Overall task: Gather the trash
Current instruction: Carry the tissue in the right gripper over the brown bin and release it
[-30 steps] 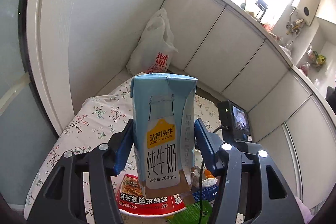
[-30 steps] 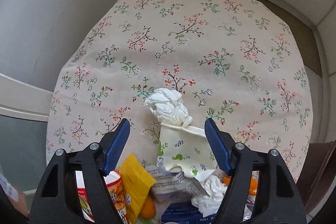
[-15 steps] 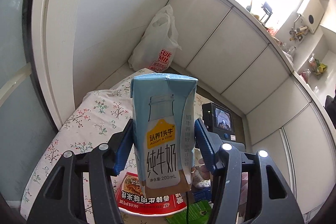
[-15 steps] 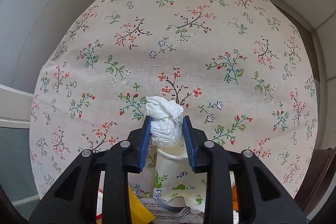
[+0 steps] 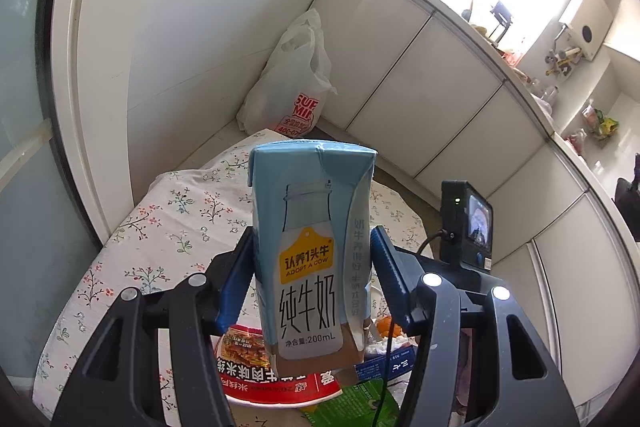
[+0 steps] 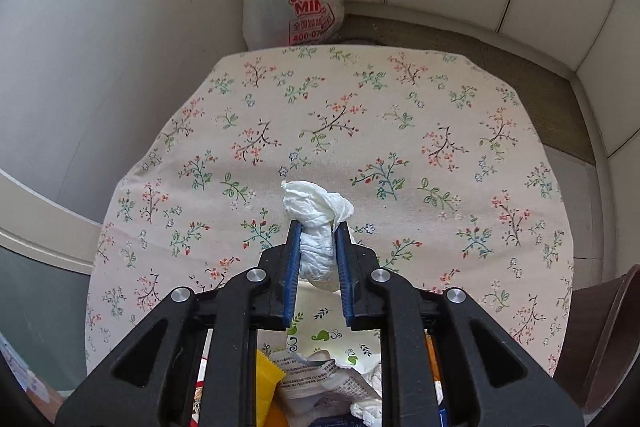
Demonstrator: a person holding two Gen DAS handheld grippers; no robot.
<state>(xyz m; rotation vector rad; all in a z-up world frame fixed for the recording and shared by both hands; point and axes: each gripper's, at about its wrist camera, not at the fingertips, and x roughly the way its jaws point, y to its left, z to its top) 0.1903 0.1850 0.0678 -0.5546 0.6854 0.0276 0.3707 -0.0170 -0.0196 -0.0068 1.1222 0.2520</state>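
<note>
The right gripper point(image 6: 317, 227) has just been closing its jaws and now pinches a crumpled white tissue point(image 6: 316, 217) between the pads, its long axis along the fingers, free end bulging past the tips, likely so it lifts clear of the floral tablecloth point(image 6: 440, 131). The left gripper point(image 5: 312, 255) clamps a milk carton point(image 5: 310, 247) upright between half-open jaws, top well beyond the tips, probably kept ready for binning.
</note>
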